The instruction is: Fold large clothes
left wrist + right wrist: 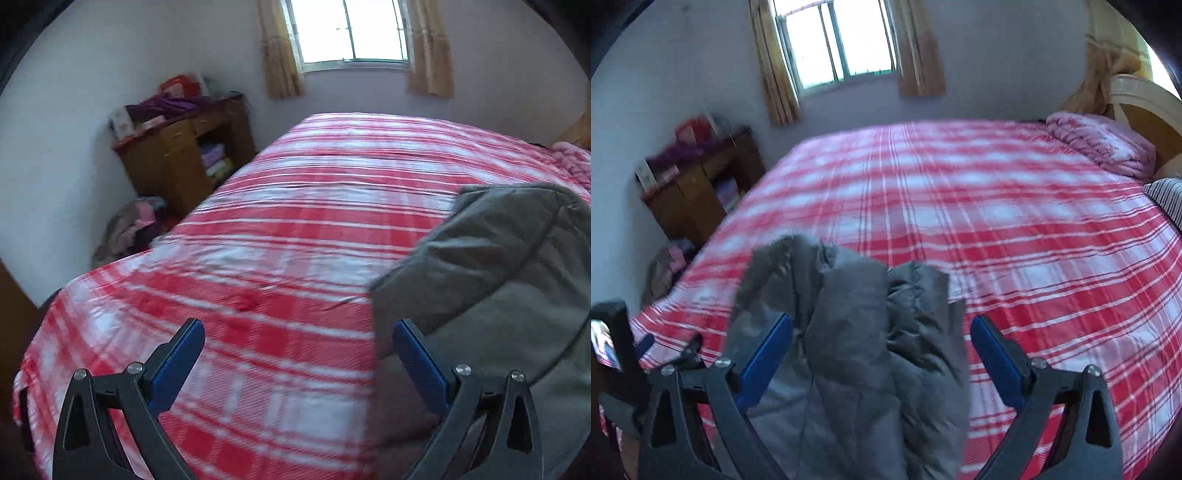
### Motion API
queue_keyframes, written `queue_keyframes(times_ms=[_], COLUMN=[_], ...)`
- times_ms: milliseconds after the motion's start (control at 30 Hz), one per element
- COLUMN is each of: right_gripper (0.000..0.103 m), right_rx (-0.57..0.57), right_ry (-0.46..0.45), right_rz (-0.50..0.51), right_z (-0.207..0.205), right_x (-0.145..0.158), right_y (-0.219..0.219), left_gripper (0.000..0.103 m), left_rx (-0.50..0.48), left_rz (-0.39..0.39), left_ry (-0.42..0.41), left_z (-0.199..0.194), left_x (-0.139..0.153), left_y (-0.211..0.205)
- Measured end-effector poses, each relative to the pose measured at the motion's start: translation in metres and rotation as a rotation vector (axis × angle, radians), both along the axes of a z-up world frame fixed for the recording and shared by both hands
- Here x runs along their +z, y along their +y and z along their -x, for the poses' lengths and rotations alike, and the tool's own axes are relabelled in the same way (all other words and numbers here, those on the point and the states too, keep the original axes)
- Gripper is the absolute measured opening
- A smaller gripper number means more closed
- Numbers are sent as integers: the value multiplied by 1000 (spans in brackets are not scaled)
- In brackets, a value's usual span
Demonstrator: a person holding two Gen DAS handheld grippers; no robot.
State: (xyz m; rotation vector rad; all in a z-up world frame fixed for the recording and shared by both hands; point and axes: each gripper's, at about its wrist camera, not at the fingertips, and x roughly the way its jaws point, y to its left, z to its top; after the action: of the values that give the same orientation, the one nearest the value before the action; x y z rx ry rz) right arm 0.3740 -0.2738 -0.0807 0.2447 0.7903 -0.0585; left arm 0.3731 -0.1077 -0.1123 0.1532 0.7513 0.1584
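Observation:
A large grey padded garment point(849, 332) lies bunched on the near part of a bed with a red and white plaid sheet point(997, 221). My right gripper point(882, 320) hovers over it, open, with the crumpled cloth below and between the blue pads point(993, 347); neither pad presses on it. My left gripper point(298, 326) is open above bare plaid sheet point(280, 206). The grey garment point(498, 266) spreads just to its right, beside the right finger. The picture is blurred.
A wooden desk point(177, 155) piled with things stands against the wall left of the bed, with a heap of clothes point(129, 229) on the floor beside it. A pink blanket point(1100, 144), a striped pillow point(1167, 195) and the headboard point(1145, 107) are at the right.

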Motion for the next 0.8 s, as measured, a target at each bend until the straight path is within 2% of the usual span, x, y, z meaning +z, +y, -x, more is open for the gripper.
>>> queue_keyframes(times_ms=[67, 100, 133, 233, 300, 400, 467, 567, 633, 667, 733, 800], right_gripper=[65, 39, 23, 13, 12, 12, 12, 21, 36, 37, 37, 37], right_rx=[14, 30, 49, 37, 4, -64, -116, -153, -201, -231, -274, -272], right_ry=[59, 76, 73, 9, -31, -57, -25, 7, 3, -14, -77, -133], right_rz=[-22, -68, -103, -130, -183, -165, -183, -203, -207, -195, -100, -46], right_z=[-11, -10, -6, 24, 48, 71, 75, 80, 90, 93, 101, 98], right_x=[-22, -34, -41, -49, -51, -59, -82, -99, -88, -77, -43, -13], right_y=[4, 2, 0, -7, -20, -33, -47, -57, -68, -72, -69, -60], left_gripper=[102, 102, 102, 102, 102, 102, 102, 102, 102, 102, 102, 102], left_rx=[-27, -49, -70, -127, -170, -244, -273, -293, -307, -307, -287, -252], left_rz=[-24, -27, -30, -60, -124, -236, -312, -362, -374, -365, -309, -285], left_ry=[-3, -10, -24, -86, -132, -157, -160, -181, -187, -180, -173, -183], left_z=[-5, -5, -2, 10, 22, 32, 36, 42, 45, 45, 40, 34], left_x=[-3, -1, 3, 15, 17, 2, -11, -13, -9, -4, 9, 17], left_y=[-20, -31, -42, -67, -87, -121, -140, -152, -155, -155, -151, -149])
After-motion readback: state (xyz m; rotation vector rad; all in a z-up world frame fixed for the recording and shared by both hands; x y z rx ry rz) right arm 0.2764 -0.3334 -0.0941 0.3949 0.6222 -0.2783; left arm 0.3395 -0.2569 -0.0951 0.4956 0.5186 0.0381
